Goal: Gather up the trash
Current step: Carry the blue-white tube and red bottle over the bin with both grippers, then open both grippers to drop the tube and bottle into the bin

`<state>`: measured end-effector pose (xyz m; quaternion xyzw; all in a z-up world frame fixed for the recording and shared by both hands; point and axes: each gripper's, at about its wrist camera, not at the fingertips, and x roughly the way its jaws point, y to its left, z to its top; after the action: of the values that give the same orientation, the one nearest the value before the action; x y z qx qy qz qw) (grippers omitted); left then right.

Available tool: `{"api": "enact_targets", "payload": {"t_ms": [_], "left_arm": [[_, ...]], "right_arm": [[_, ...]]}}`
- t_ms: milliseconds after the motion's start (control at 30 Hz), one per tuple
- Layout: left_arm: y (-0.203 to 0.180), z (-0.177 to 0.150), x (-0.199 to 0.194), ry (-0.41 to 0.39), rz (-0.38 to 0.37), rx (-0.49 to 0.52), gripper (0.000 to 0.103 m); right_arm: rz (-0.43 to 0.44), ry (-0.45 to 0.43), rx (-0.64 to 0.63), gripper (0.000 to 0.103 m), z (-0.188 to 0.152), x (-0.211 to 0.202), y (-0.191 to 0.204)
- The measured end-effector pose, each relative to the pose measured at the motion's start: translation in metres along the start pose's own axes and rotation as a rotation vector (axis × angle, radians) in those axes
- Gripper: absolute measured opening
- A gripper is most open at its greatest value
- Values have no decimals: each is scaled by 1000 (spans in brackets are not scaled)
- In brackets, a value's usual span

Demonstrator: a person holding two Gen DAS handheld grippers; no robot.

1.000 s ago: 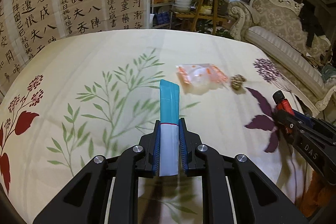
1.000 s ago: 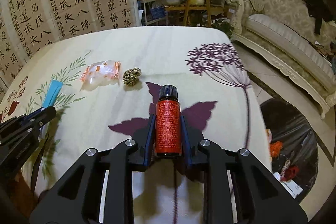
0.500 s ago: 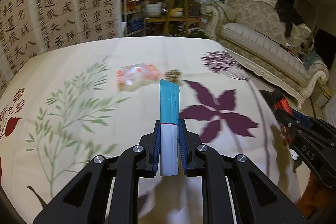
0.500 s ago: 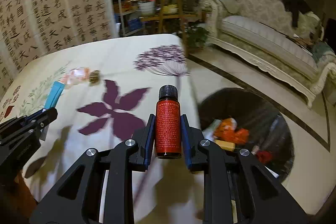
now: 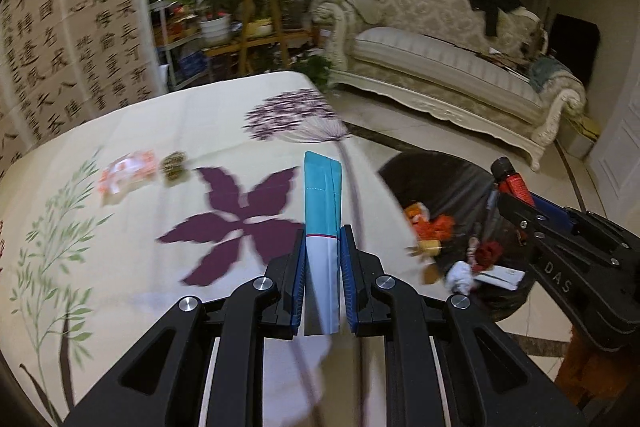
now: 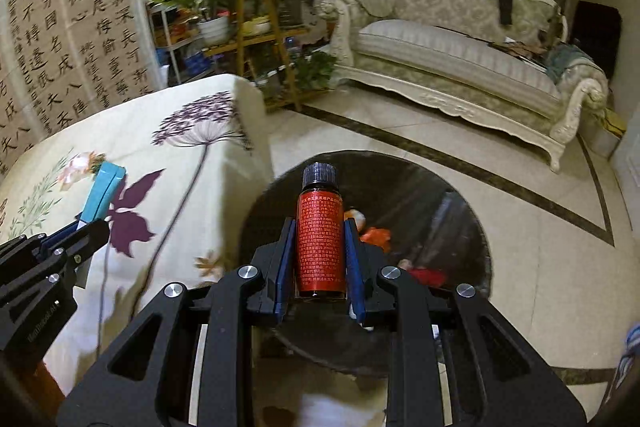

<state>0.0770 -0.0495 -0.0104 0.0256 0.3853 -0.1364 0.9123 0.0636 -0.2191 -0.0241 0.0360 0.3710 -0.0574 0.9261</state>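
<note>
Clamping a red bottle (image 6: pixel 320 243), right gripper (image 6: pixel 320 259) overhangs bin (image 6: pixel 460 219); left gripper (image 5: pixel 322 279) pinches sachet (image 5: pixel 322 203) at table edge (image 5: pixel 384 187).

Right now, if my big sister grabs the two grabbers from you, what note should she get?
Left gripper: shut on the teal-and-white packet, above the table's edge.
Right gripper: shut on the red bottle, hanging over the black trash bin on the floor.
Done: bin already has some trash in it; both pieces are picked up.
Left: drop the bottle, then the packet. The orange-and-clear wrapper and the small brown clump beside it are on the tablecloth, waiting for pickup.
</note>
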Motion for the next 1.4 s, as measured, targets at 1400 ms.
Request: {"api": "enact_targets", "payload": {"t_ms": [1400], "left_arm": [[-100, 19, 59, 53, -20, 136, 40]], "right_arm": [[-71, 38, 124, 37, -7, 37, -85]]}}
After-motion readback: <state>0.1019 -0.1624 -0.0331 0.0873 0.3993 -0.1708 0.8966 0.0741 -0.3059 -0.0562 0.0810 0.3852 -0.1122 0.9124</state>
